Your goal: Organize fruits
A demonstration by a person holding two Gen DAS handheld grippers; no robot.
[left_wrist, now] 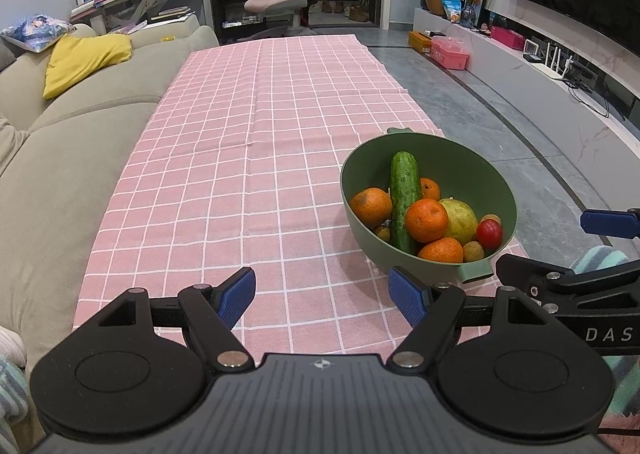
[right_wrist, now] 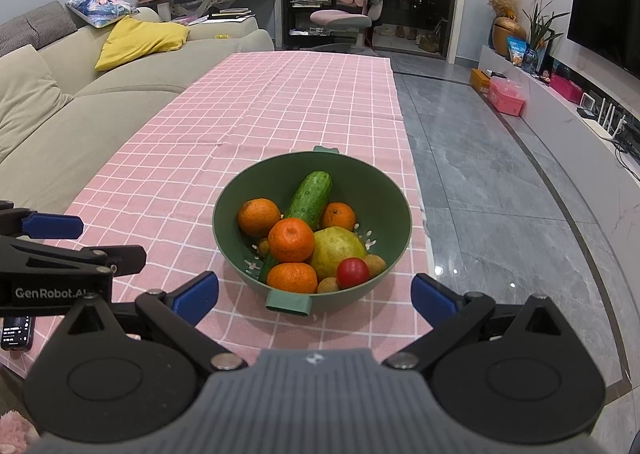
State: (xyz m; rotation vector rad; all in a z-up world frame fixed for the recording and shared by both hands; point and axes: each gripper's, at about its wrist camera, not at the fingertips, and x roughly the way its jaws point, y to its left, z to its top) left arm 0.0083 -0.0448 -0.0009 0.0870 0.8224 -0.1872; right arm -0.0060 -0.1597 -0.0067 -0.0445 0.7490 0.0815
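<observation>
A green bowl [left_wrist: 472,162] [right_wrist: 360,190] stands near the front right of the pink checked tablecloth [left_wrist: 240,134] [right_wrist: 240,114]. It holds a cucumber [left_wrist: 404,194] [right_wrist: 310,198], several oranges [left_wrist: 426,220] [right_wrist: 291,240], a yellow-green pear [left_wrist: 460,220] [right_wrist: 338,248], a red tomato [left_wrist: 489,234] [right_wrist: 352,272] and small brown fruits [right_wrist: 376,264]. My left gripper [left_wrist: 322,294] is open and empty, left of the bowl. My right gripper [right_wrist: 314,294] is open and empty, just in front of the bowl's near handle [right_wrist: 288,304].
A beige sofa [left_wrist: 60,142] [right_wrist: 80,102] with a yellow cushion [left_wrist: 86,58] runs along the table's left side. Grey tiled floor [right_wrist: 500,194] lies to the right, with a TV unit [left_wrist: 540,66] beyond. A phone [right_wrist: 16,332] lies at the table's front left.
</observation>
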